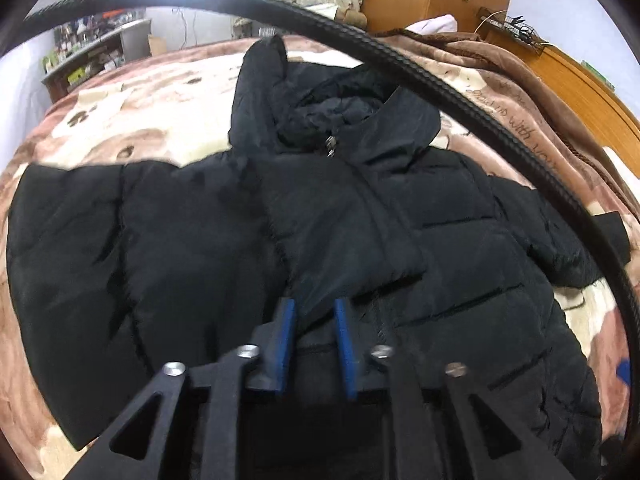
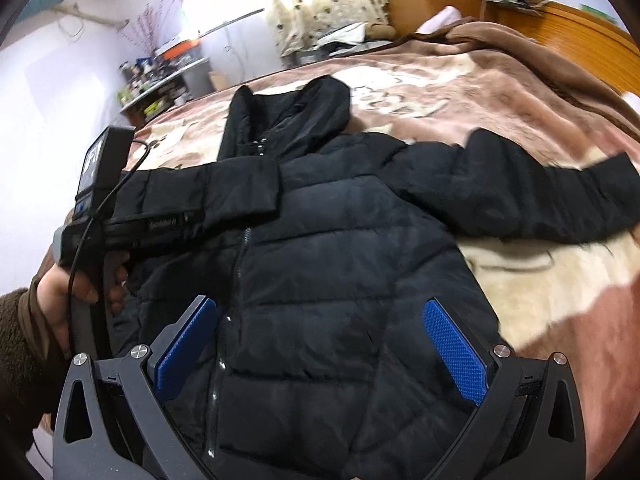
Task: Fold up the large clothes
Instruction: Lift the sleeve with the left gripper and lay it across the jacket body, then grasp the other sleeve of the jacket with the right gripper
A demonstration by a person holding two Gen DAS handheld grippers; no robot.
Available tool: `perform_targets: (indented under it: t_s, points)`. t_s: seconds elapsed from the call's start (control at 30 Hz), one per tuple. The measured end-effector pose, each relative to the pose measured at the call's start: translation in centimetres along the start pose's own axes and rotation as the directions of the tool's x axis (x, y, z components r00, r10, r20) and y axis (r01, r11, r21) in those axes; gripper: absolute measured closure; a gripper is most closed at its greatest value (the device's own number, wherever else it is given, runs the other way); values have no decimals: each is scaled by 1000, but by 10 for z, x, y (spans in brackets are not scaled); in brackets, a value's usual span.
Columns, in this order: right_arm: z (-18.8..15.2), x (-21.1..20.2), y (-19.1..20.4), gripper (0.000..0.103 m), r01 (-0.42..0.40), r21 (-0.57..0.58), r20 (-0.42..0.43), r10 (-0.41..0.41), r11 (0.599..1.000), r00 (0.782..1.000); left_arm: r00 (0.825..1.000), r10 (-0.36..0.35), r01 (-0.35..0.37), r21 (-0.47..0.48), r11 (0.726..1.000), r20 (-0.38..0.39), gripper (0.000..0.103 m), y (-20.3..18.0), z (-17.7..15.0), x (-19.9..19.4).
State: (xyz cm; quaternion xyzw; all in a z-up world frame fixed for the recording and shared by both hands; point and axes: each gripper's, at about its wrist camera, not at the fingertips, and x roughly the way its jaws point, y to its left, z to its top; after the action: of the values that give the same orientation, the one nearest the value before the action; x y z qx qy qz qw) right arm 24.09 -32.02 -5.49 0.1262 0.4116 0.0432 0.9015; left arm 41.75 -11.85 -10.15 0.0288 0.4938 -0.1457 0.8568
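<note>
A black puffer jacket [image 1: 360,240] lies front-up on the bed, hood [image 1: 320,100] away from me. My left gripper [image 1: 314,312] is shut on the cuff of the jacket's left sleeve [image 1: 340,232], which lies folded across the chest. In the right wrist view the same jacket [image 2: 340,280] shows with that sleeve [image 2: 224,192] across the chest and the other sleeve [image 2: 540,200] stretched out to the right. My right gripper [image 2: 320,336] is open above the jacket's lower body, holding nothing. The left gripper's body [image 2: 100,208] and the hand holding it show at the left.
The bed carries a pink-and-cream patterned blanket [image 2: 500,92]. A brown blanket [image 1: 500,64] is bunched at the far right by a wooden headboard [image 1: 580,88]. A cluttered shelf [image 1: 92,56] stands beyond the bed. A black cable [image 1: 460,92] arcs across the left wrist view.
</note>
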Motion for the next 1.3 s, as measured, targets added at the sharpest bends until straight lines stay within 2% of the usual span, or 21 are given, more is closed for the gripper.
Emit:
perform_targets:
  t_s: [0.03,0.1,0.2,0.3,0.33,0.43,0.47,0.5,0.57,0.6,0.7,0.73,0.77,0.83,0.87,0.93,0.97,1.0,1.07,1.23,1.3]
  points:
    - [8,8,2,0,0,-4,-12,0,1000,1000,1000,-18,18,-15,1000,-7,56,5,-2,-4]
    - [24,22,4,0,-23,-12,2,23,1000,1000,999,-54,54,-25,998,3,42,16,-9,-19]
    - [49,57,1,0,-122,12,-22,123,992,992,997,-70,70,5,998,42,40,35,-21,-59]
    - [67,91,-1,0,-168,35,9,168,985,986,995,-62,60,28,998,80,37,57,-28,-97]
    - [73,101,-2,0,-147,55,23,146,988,989,995,-48,46,25,999,92,30,63,-29,-107]
    - [86,132,5,0,-172,62,1,173,983,985,991,-34,41,-53,998,132,14,94,-29,-133]
    - [88,139,9,0,-170,54,-14,171,984,985,990,-31,42,-81,996,139,14,105,-28,-139]
    - [90,149,15,0,-135,26,-23,136,991,991,989,-28,44,-105,994,147,14,113,-25,-145]
    - [94,164,26,0,-57,-29,-39,56,998,998,985,-7,24,-99,995,172,8,122,-21,-150]
    - [95,177,30,0,-34,-37,-88,31,999,996,984,7,8,-88,996,177,7,125,-20,-150]
    - [92,199,27,0,-82,49,-187,90,995,978,988,1,17,-121,993,152,7,137,-14,-135]
    - [91,204,27,1,-68,60,-198,79,996,977,991,10,9,-132,991,137,7,142,-12,-126]
    - [90,204,29,5,-58,48,-188,66,997,980,991,19,0,-139,990,135,7,145,-12,-119]
    - [86,207,36,27,-47,-5,-185,45,999,982,991,66,-45,-166,985,119,7,150,-11,-104]
    - [85,206,39,34,-56,-16,-186,52,998,981,991,75,-55,-173,983,112,7,153,-11,-97]
    - [84,205,38,74,-96,-3,-196,93,995,976,992,90,-71,-205,976,84,7,158,-10,-85]
    - [84,203,38,79,-101,7,-192,100,995,976,995,79,-64,-220,973,62,7,159,-10,-77]
    - [85,199,34,93,-121,23,-183,123,992,975,995,84,-70,-227,971,53,7,159,-9,-72]
    - [87,187,28,97,-143,37,-159,147,989,976,994,97,-84,-199,976,57,7,154,-8,-67]
    - [87,145,2,100,-109,37,-89,112,993,990,992,109,-96,-171,981,67,7,140,-1,-61]
    - [87,131,-11,100,-63,46,-75,66,997,995,990,126,-113,-174,978,65,7,137,1,-57]
